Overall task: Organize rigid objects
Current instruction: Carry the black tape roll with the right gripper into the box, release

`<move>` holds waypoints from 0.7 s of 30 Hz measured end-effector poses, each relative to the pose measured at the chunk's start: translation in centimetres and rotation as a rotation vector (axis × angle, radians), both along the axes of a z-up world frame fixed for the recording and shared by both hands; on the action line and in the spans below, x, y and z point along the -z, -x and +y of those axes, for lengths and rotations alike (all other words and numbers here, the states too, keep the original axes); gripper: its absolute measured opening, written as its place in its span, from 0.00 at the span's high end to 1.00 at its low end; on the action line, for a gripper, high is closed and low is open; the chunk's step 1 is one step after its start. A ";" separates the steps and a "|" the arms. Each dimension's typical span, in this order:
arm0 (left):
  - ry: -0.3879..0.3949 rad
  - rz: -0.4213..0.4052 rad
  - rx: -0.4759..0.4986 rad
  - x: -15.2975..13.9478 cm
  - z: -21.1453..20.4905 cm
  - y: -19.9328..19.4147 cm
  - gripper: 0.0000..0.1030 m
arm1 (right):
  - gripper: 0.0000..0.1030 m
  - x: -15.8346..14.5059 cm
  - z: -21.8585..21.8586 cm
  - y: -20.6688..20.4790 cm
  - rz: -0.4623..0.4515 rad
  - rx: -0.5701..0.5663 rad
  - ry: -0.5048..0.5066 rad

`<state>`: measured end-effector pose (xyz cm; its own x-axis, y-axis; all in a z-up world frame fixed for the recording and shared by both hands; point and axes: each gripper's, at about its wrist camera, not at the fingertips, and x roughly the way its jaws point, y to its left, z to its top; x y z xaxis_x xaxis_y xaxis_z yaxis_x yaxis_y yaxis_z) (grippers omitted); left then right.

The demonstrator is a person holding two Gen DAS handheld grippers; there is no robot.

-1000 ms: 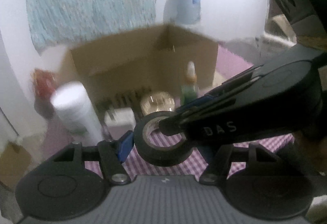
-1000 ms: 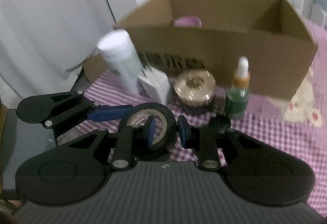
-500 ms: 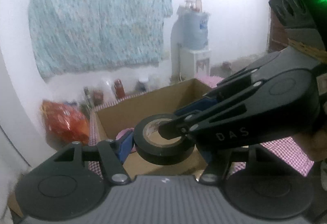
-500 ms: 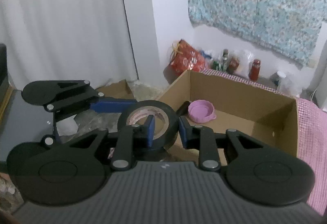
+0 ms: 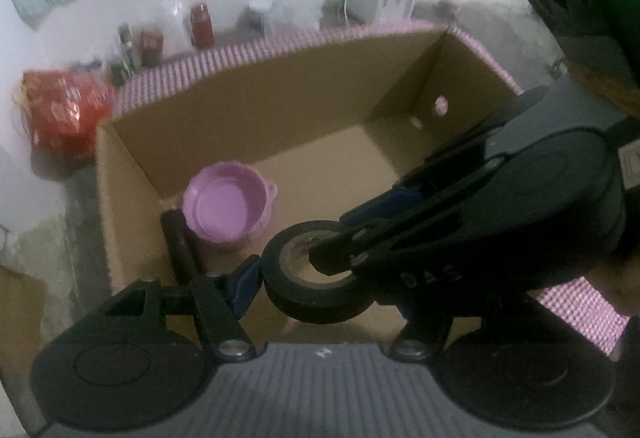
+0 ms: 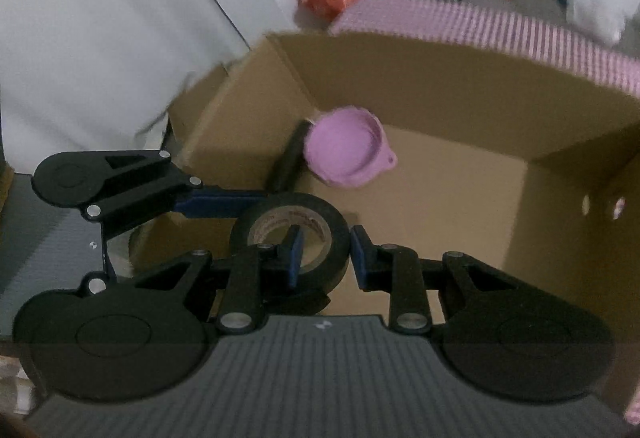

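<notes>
While the roll of black tape (image 6: 289,234) hung above the near-left part of the cardboard box (image 5: 256,110), the right tongs (image 6: 322,252) gripped its wall, one finger through the core, one outside. Left tongs (image 5: 320,274): blue pad touching the roll's outer side; grip state could not be told. Pink bowl (image 5: 228,208) and a dark cylinder (image 6: 286,162) lay in the box's left corner. Step judged: depositing tape. Next move calls for lowering onto bare floor, then releasing.

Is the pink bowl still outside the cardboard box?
No, the pink bowl sits inside the cardboard box, on its floor near the left wall.
</notes>
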<state>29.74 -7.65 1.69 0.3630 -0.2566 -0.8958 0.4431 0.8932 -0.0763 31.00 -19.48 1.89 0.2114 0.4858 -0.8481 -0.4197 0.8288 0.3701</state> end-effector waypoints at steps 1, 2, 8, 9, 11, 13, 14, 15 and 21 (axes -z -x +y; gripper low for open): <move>-0.012 0.015 0.002 0.5 -0.1 -0.5 0.35 | 0.75 0.6 0.0 -0.4 0.022 0.001 0.000; -0.020 0.025 0.002 0.8 0.0 -0.6 0.35 | 0.75 1.1 0.0 -0.7 0.037 0.002 0.000; -0.059 0.077 0.004 2.3 0.0 -1.6 0.35 | 0.75 3.1 0.5 -2.2 0.104 -0.003 -0.001; -0.061 0.083 0.004 2.4 0.0 -1.7 0.35 | 0.75 3.4 0.4 -2.4 0.111 -0.004 -0.002; -0.072 0.095 -0.001 2.8 0.2 -1.7 0.35 | 0.74 3.7 0.7 -2.5 0.127 -0.007 -0.001; -0.087 0.094 0.006 3.1 0.2 -1.8 0.34 | 0.74 4.2 1.0 -2.9 0.143 -0.003 -0.004; -0.098 0.092 0.008 3.4 0.0 -2.2 0.34 | 0.73 4.5 1.2 -3.0 0.148 -0.001 -0.004; -0.110 0.088 0.011 3.5 -0.1 -2.1 0.34 | 0.72 4.6 1.2 -3.0 0.152 0.001 -0.004; -0.114 0.085 0.010 3.4 -0.3 -2.0 0.33 | 0.59 4.9 0.8 -3.1 0.172 0.030 -0.050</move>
